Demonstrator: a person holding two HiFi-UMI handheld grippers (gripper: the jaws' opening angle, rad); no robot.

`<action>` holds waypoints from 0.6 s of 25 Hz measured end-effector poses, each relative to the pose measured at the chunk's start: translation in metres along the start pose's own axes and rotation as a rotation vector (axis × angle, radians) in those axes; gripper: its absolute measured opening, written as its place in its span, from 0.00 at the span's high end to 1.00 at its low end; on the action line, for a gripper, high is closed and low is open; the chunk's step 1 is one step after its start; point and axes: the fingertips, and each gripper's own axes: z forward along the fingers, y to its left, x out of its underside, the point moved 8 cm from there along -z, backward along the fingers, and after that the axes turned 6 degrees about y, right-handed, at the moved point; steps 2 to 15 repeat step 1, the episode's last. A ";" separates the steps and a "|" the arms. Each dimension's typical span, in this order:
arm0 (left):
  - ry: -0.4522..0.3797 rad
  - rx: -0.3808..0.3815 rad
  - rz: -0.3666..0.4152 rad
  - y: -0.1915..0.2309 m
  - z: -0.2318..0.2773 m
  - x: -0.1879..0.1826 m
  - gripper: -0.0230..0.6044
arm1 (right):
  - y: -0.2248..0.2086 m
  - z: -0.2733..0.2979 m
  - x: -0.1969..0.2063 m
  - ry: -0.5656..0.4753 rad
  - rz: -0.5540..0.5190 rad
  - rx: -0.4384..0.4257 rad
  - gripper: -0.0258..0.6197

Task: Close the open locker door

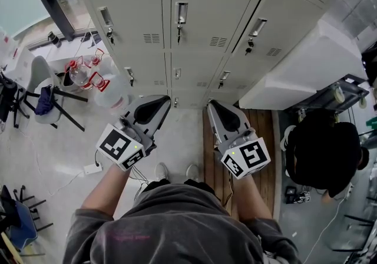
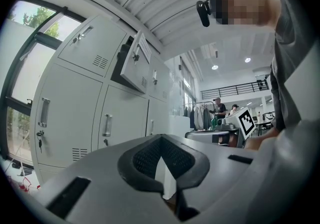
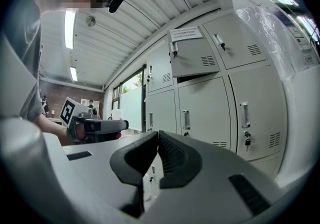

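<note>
Pale grey lockers [image 1: 200,27] fill the wall ahead, one door ajar in an upper row.
The open locker door [image 2: 137,63] swings outward at about eleven o'clock above the left gripper [image 2: 161,137], and at one o'clock above the right gripper [image 3: 157,133]. Both grippers are closed, tips together with nothing between them, well apart from the door.

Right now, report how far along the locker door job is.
Nothing done yet: the upper locker door hangs ajar. In hand: nothing; left gripper and right gripper are shut, empty, below it, not touching. Still to do: reach up and push it closed.
</note>
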 end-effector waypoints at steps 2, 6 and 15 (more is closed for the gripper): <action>-0.001 0.000 0.000 0.001 0.001 0.000 0.94 | -0.001 0.001 0.000 0.000 0.000 0.000 0.92; -0.001 0.000 0.000 0.001 0.001 0.000 0.94 | -0.001 0.001 0.000 0.000 0.000 0.000 0.92; -0.001 0.000 0.000 0.001 0.001 0.000 0.94 | -0.001 0.001 0.000 0.000 0.000 0.000 0.92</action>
